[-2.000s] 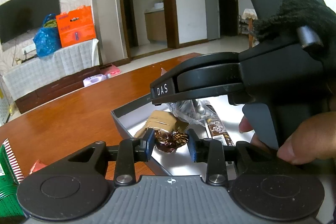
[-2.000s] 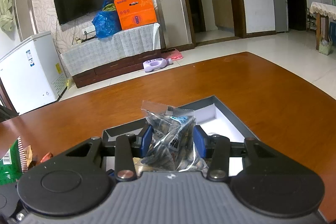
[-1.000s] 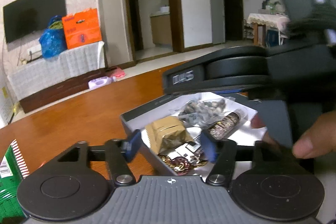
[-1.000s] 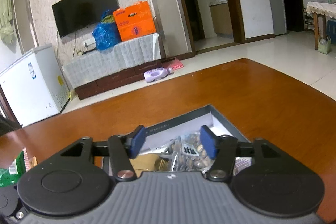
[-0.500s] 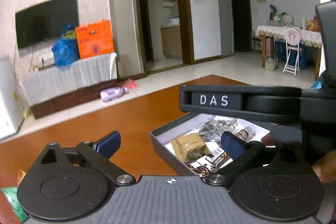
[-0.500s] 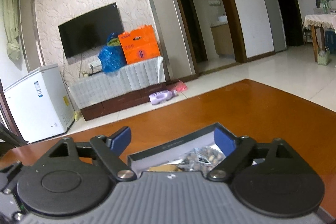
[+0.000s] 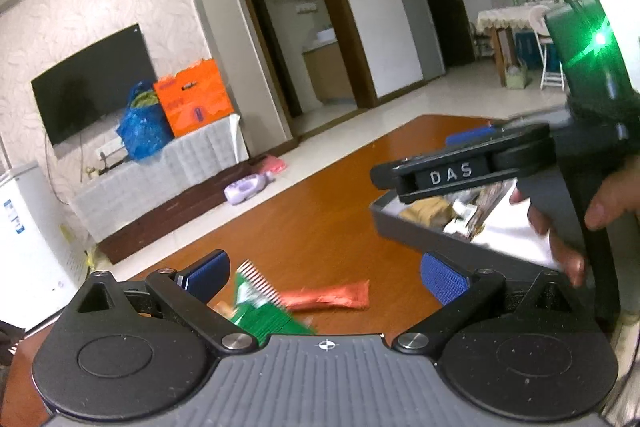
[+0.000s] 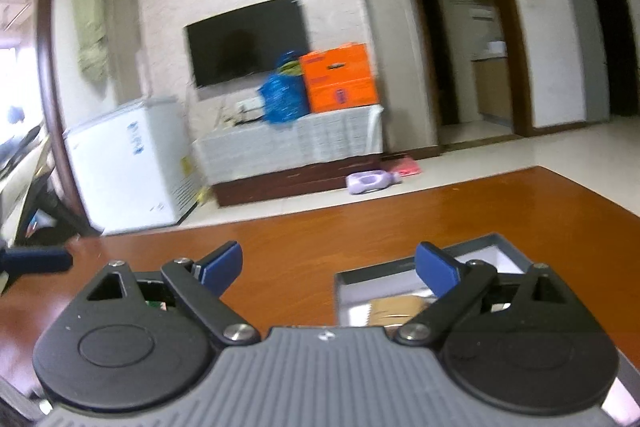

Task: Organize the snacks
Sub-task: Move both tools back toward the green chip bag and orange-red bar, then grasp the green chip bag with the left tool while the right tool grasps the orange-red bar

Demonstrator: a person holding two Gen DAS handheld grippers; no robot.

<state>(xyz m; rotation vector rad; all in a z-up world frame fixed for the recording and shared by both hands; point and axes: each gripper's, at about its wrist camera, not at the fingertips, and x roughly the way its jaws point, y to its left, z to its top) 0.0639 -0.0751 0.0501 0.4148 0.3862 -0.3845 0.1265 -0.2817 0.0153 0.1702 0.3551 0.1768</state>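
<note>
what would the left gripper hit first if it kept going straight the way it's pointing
Most likely the green snack packet, which lies on the table between the open left gripper and the orange wrapper just beyond. Depth is hard to judge through the fisheye blur.

the right claw (image 7: 472, 143) hides half the grey box (image 7: 404, 223); green packet (image 7: 260, 311) is blurred.
</note>
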